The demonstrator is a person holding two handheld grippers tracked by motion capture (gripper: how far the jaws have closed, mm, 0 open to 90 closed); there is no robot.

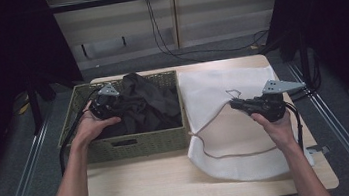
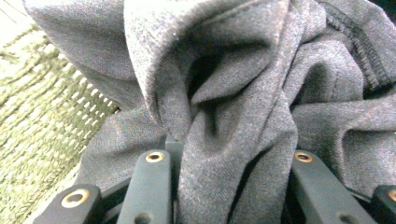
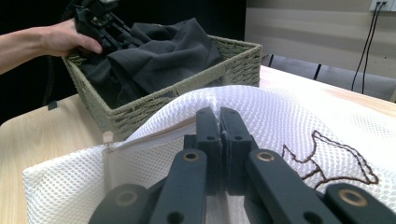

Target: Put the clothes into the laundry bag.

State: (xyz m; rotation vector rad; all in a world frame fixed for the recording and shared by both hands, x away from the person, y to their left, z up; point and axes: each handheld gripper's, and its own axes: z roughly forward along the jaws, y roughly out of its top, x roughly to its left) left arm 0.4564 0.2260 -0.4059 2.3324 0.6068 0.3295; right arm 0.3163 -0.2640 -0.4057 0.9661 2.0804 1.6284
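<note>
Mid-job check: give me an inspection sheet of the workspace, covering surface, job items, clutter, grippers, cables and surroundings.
Surface: light wooden table, bare at the front.
Job's things: dark garment piled in the woven basket at left; white mesh laundry bag flat at right, its zipper edge lifted.
Clutter: nothing seen.
Grippers: left gripper in the basket, jaws closed on a fold of the garment; right gripper shut on the bag's edge.
Cables: one trails from each gripper; black wall cables hang behind the table.
Surroundings: dark curtains either side, pale wall panels behind, floor rails.
</note>
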